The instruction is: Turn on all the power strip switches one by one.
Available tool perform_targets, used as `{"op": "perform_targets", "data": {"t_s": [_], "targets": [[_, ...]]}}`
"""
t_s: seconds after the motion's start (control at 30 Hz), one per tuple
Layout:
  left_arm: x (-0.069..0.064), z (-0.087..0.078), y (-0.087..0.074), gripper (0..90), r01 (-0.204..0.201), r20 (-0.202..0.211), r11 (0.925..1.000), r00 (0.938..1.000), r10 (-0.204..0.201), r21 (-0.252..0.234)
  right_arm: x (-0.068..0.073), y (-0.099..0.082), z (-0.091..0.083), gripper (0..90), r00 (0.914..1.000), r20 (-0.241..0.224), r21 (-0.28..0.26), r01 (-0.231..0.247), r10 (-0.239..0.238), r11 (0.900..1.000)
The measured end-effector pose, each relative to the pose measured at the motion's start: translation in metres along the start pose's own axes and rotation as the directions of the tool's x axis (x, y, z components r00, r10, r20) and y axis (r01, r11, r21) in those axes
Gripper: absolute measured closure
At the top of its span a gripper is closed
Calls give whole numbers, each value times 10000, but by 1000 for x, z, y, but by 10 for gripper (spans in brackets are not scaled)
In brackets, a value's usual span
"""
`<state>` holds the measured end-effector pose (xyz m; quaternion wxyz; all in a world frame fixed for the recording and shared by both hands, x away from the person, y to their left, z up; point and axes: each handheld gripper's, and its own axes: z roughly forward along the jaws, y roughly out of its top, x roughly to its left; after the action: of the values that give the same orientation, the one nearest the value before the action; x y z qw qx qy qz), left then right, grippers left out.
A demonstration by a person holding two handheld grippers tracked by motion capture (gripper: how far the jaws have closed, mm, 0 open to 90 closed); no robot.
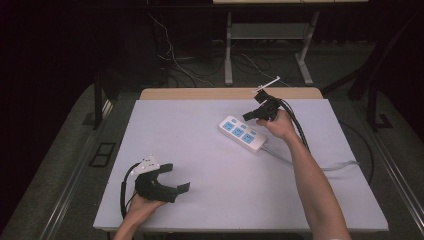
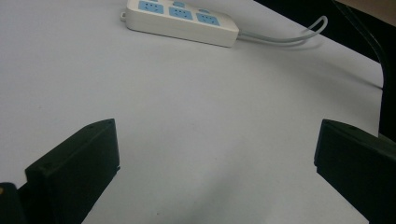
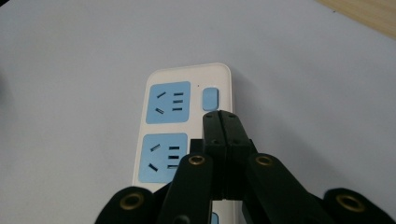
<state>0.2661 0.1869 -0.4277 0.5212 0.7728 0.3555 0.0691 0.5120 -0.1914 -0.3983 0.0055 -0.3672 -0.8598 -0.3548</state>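
I see power strip (image 1: 243, 133) right of centre on surface (image 1: 200, 130), far edge near | my right claw (image 3: 220, 122) closed empty above its switches | left claw (image 1: 175, 178) spread wide, bare room around, near front edge.

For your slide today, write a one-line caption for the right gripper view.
Right gripper, jaws shut, poised above a white power strip beside its blue switch.
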Motion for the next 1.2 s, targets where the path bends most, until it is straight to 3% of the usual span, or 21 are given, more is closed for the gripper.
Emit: {"op": "perform_targets", "data": {"t_s": [0.37, 0.53, 0.7, 0.8, 1.03, 1.2], "targets": [[0, 2, 0, 0, -81, 48, 9999, 10000, 81, 96, 1, -5, 16, 900, 9995, -312, 633, 20, -1, 9980], [0, 2, 0, 0, -63, 50, 9999, 10000, 63, 123, 4, -4, 17, 900, 9997, -78, 660, 235, -230, 9975], [-1, 3, 0, 0, -86, 69, 9999, 9999, 85, 149, 3, -5, 17, 900, 9998, -99, 598, 200, -195, 9980], [-1, 3, -1, 0, -105, 95, 9998, 9999, 103, 161, 5, -6, 18, 900, 9989, 32, 544, 475, -477, 9974], [-2, 6, -1, 0, -158, 131, 9995, 9998, 155, 260, 1, -15, 18, 900, 9996, -141, -62, 240, -240, 9997], [-3, 6, -2, 0, -118, 92, 9996, 9999, 116, 255, 3, -14, 18, 900, 9998, 29, 49, 202, -202, 9998]]}}
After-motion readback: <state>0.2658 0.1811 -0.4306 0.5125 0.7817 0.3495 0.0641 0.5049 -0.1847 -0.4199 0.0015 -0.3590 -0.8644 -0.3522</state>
